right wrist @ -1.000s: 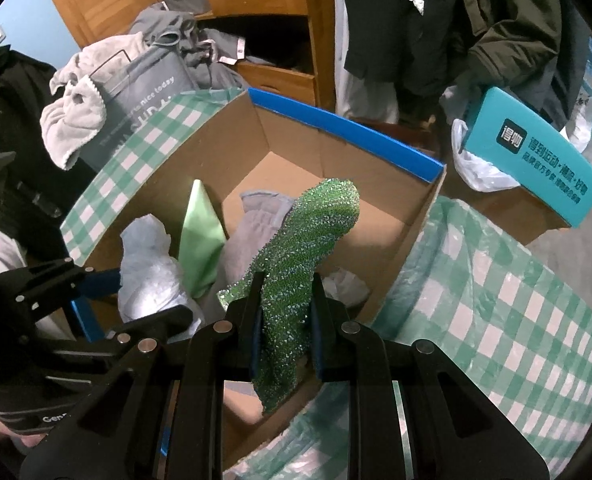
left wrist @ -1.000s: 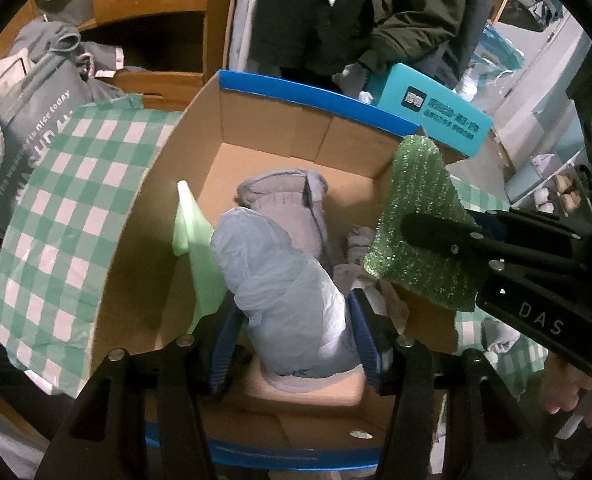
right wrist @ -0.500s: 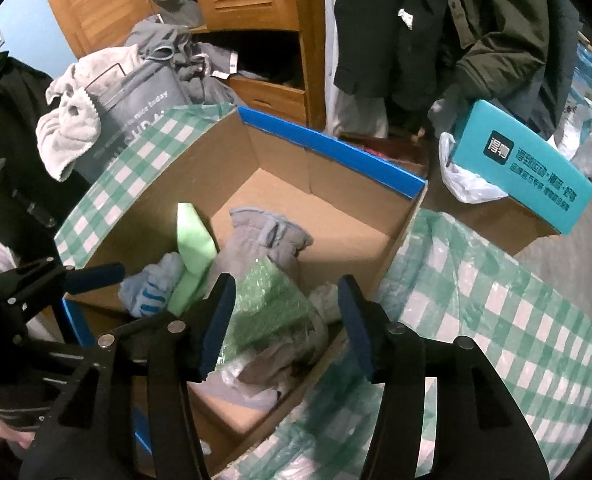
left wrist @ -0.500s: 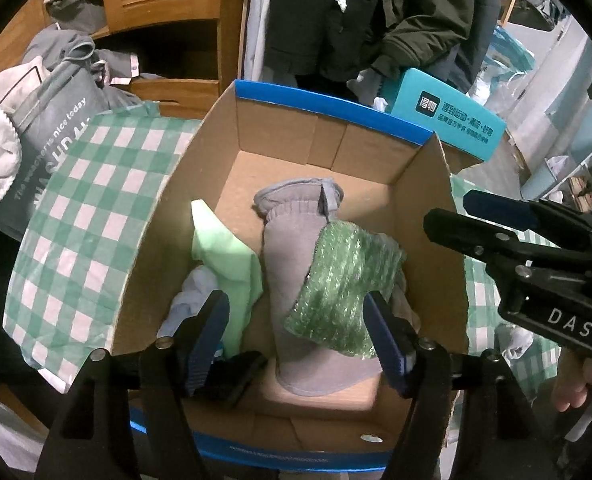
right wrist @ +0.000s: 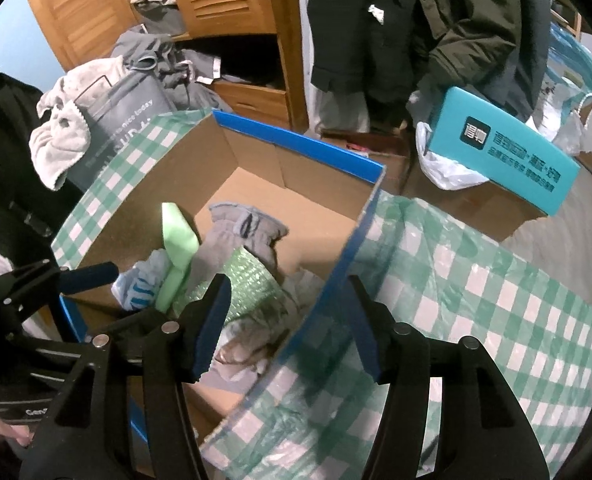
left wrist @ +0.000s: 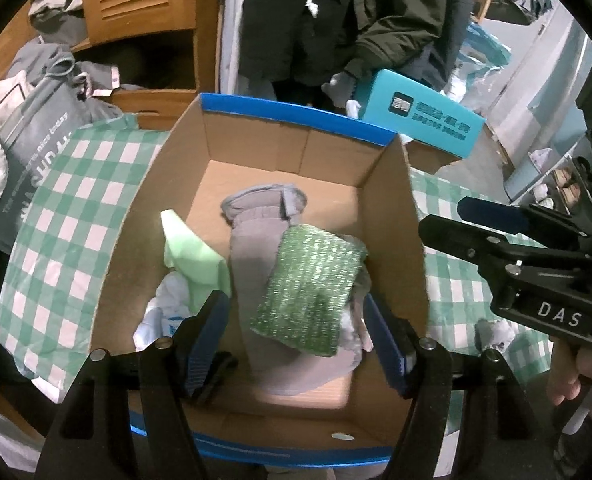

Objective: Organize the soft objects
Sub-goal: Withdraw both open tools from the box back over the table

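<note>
Left wrist view: your box (left wrist: 392,184) now contains the green scourer (left wrist: 308,292), lying on the grey glove (left wrist: 256,240). Your right gripper (right wrist: 288,320) has just opened and released it. Left gripper (left wrist: 300,340) gapes, empty.

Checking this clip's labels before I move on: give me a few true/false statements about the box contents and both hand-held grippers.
1. The sparkly green cloth lies in the cardboard box on the grey glove. True.
2. The right hand-held gripper grips the green cloth. False: its jaws have just been opening and hold nothing.
3. The left hand-held gripper is shut on the glove. False: it is open above the box.
4. A teal box sits outside the cardboard box. True.
</note>
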`<state>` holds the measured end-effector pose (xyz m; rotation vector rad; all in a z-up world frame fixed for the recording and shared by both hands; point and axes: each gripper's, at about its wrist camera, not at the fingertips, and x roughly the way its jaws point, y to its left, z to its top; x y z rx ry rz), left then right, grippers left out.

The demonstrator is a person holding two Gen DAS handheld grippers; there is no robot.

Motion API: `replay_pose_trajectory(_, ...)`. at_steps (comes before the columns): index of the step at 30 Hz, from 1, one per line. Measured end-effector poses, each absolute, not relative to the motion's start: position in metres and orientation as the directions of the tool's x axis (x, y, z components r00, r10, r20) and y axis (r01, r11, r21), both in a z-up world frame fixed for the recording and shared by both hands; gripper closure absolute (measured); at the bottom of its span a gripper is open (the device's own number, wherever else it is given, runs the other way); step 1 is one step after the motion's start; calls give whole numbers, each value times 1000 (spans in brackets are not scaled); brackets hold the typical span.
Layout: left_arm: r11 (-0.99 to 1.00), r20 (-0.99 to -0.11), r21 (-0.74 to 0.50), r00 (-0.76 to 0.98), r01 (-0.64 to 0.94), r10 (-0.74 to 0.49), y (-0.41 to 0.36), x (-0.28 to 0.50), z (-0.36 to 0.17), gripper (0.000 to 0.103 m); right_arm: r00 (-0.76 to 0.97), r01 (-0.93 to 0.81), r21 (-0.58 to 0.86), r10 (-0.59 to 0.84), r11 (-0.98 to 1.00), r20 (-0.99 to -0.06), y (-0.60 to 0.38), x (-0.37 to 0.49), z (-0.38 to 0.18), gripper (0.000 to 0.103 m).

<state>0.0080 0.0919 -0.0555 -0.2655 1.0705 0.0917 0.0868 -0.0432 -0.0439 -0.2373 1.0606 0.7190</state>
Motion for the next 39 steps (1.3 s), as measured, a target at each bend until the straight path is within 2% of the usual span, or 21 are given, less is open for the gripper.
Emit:
replay_pose_trajectory(24, 988, -879, -152, 462, -35, -119, 10, 22, -48, 32, 329, -564, 146, 383, 813, -863, -136, 82, -37, 43)
replay_pose_trajectory(39, 986, -891, -148, 421, 79, -168, -52, 37, -53, 32, 331, -485, 161, 351, 860, -876, -207, 84, -54, 43)
